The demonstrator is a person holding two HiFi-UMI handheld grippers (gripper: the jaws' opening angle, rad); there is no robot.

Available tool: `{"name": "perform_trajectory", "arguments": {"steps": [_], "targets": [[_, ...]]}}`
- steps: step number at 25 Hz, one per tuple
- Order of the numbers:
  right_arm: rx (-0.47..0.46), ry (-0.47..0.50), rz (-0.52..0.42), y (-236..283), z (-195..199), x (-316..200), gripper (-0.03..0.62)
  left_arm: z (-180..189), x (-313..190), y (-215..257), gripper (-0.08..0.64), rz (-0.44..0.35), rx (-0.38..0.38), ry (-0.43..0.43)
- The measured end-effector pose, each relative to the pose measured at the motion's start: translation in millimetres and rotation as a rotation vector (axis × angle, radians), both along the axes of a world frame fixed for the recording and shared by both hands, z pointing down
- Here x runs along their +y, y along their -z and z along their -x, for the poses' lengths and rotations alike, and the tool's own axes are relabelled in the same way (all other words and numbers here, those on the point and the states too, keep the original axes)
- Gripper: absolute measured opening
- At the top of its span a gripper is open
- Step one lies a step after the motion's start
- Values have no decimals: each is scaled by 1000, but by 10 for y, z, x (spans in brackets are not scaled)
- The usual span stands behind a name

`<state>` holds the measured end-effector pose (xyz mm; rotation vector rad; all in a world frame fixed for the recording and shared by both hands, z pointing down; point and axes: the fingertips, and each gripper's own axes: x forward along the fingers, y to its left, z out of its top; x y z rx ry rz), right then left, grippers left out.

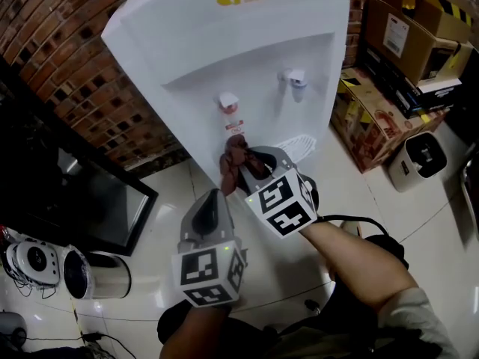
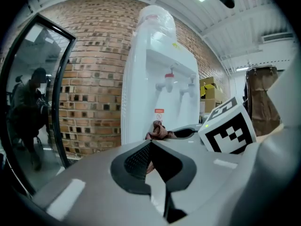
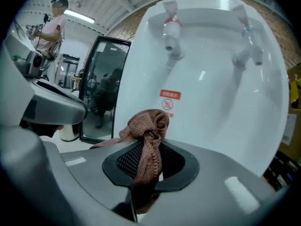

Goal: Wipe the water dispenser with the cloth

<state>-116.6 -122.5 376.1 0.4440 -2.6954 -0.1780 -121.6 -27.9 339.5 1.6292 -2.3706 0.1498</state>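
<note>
Right gripper [image 3: 146,161] first: jaws nearly closed, clamped on the cloth [image 3: 149,131]. It's a brown knitted rag pinched into a rope between the pads, with a knotted wad bulging out past the tips. Long axis of the cloth runs along the jaws, from the pinch outward to the wad. Wad end points at the front panel of the water dispenser [image 3: 211,93], under the red tap [image 3: 171,29] and near the warning sticker [image 3: 170,94]. One loose tail trails off to the left of the jaws. Contact with the panel: cannot tell, the wad looks at or just short of it in both the head view and the right gripper view.

Left gripper [image 2: 150,147]: jaws together, nothing between them. It sits beside the right one and a bit farther from the dispenser.

Dispenser stands upright on the tiled floor [image 1: 419,223] against the brick wall [image 1: 67,58]. Long axis vertical, tap recess facing the person, blue tap [image 3: 249,48] to the right of the red.

Progress, my read: cloth is gripped and up at the panel, so pickup and approach are done. No wet streaks or cleaned patches visible, so I can't say any surface is wiped. Likely left: recess wall, both taps, drip tray [image 1: 299,144], top and sides.
</note>
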Motion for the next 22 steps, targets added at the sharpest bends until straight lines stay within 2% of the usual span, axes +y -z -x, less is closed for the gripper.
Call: {"name": "perform_trajectory", "arguments": {"steps": [11,22], "targets": [[47,-105,-34,3,-399,-440,91,-280,-390,-37,0,18,-65,-53],[80,-273,-40,44,-1077,-1077,91,-678,-730,-142,0,27,-67,-138]]}}
